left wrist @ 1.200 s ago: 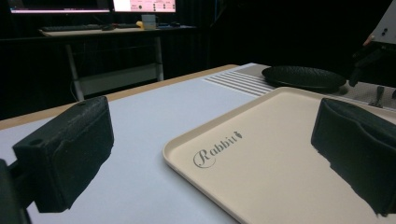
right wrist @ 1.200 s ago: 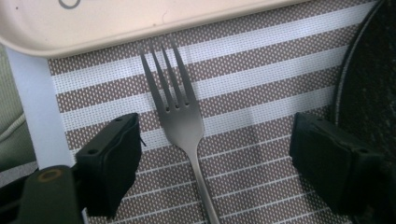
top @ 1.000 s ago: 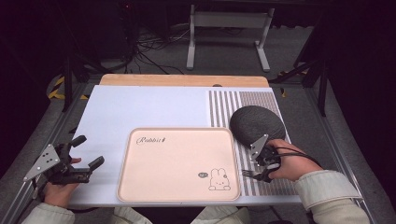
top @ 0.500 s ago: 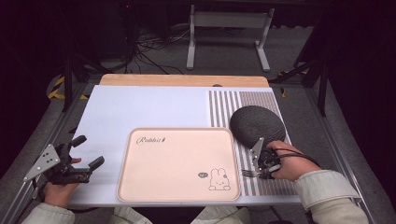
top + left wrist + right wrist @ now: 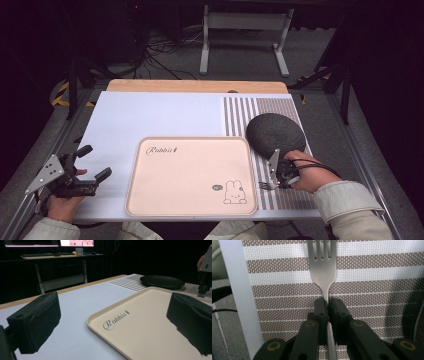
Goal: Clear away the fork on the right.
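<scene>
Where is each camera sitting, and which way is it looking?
High view: sits above the person's side, looking forward and down on the table; both forearms show, with the left tool and right tool.
Left gripper view: rides the left tool, looking low across the tray; its two open black jaws show.
Right gripper view: rides the right tool, looking along the fork on the striped mat; its jaws have just closed on the fork's handle.
Shared: tray and dark plate.
</scene>
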